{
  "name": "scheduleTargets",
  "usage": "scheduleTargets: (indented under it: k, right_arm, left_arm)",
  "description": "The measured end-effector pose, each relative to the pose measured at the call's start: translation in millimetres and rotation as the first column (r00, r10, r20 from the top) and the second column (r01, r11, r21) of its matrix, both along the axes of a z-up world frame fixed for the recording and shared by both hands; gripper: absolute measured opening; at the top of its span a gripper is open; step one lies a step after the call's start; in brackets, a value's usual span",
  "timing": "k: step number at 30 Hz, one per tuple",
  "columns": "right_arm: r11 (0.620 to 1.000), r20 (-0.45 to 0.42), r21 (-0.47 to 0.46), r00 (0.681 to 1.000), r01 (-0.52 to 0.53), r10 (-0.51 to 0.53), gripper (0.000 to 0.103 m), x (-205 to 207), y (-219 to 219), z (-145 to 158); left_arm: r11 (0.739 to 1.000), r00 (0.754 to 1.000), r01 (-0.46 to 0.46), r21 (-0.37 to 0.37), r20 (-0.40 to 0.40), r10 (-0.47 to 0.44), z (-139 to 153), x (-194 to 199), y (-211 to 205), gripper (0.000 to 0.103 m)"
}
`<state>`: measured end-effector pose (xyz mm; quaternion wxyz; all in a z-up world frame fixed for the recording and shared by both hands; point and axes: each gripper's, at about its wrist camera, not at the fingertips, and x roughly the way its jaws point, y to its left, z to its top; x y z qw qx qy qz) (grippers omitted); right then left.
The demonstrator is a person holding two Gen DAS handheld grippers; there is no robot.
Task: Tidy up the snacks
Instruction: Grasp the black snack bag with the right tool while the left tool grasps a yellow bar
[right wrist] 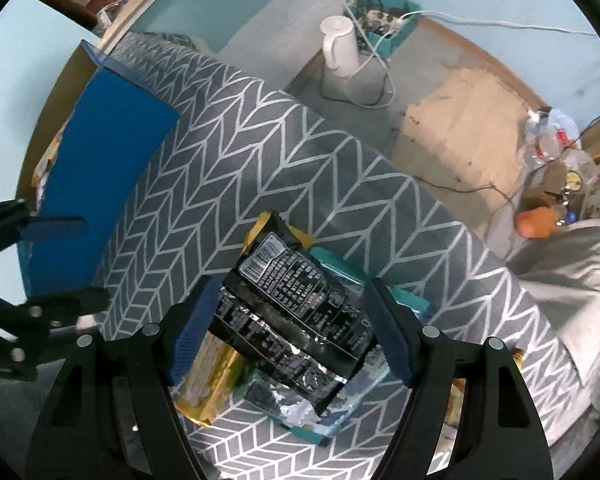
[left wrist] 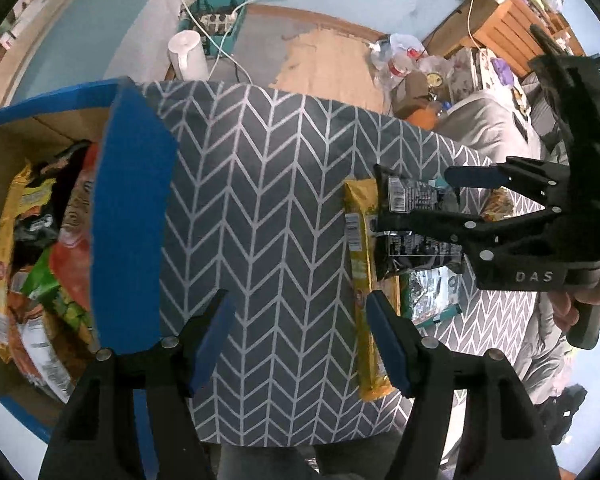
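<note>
A black snack packet lies on top of a yellow packet and a teal packet on the grey chevron cloth. My right gripper is open, its jaws either side of the black packet; it also shows in the left wrist view over the black packet. My left gripper is open and empty above the cloth, left of the yellow packet. A blue cardboard box at the left holds several snack packets.
The chevron-covered table ends at a far edge. Beyond, on the floor, are a white kettle, a teal basket with cables, plastic bottles and a grey-covered seat. The left gripper shows at the right wrist view's left edge.
</note>
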<state>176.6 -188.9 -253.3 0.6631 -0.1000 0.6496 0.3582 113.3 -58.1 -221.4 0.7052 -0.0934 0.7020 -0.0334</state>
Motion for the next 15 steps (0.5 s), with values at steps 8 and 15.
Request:
scheduleTargets:
  k: [8, 15]
  right_arm:
    - [0.998, -0.052, -0.013, 0.996, -0.067, 0.066, 0.076, -17.9, -10.9, -5.8]
    - [0.997, -0.010, -0.051, 0.998, -0.063, 0.063, 0.078, -40.4, -14.8, -3.9]
  left_arm:
    - [1.000, 0.999, 0.015, 0.002, -0.038, -0.015, -12.8, -0.8, -10.8, 0.070]
    - [1.000, 0.998, 0.009, -0.014, -0.064, -0.010, -19.5, -5.0, -10.0, 0.070]
